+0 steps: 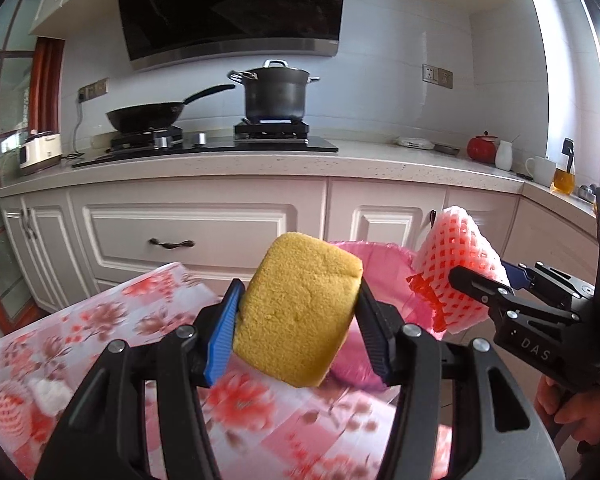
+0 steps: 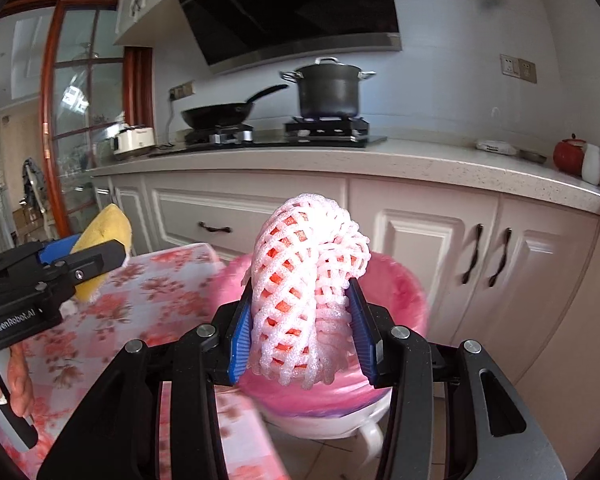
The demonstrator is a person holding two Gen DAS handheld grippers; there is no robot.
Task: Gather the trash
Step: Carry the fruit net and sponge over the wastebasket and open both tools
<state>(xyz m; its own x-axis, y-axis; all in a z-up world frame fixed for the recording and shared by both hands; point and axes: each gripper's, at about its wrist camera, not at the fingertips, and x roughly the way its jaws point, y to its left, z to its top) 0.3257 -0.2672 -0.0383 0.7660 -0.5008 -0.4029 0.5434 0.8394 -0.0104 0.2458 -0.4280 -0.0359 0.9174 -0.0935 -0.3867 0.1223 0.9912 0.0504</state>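
My left gripper (image 1: pixel 296 316) is shut on a yellow sponge (image 1: pixel 296 312) and holds it above the far edge of the floral table (image 1: pixel 100 320). My right gripper (image 2: pixel 300 320) is shut on a pink foam fruit net (image 2: pixel 300 280) and holds it over the trash bin with a pink liner (image 2: pixel 404 300). In the left wrist view the net (image 1: pixel 456 256) and right gripper (image 1: pixel 484 284) are at the right, next to the bin (image 1: pixel 380 256). In the right wrist view the sponge (image 2: pixel 104 232) and left gripper (image 2: pixel 80 258) are at the left.
Another foam net (image 1: pixel 8 404) and something white (image 1: pixel 52 394) lie on the table at the near left. Behind are white cabinets (image 1: pixel 180 232), a counter (image 1: pixel 380 164) with a wok (image 1: pixel 148 114), a pot (image 1: pixel 276 92) and jars (image 1: pixel 482 148).
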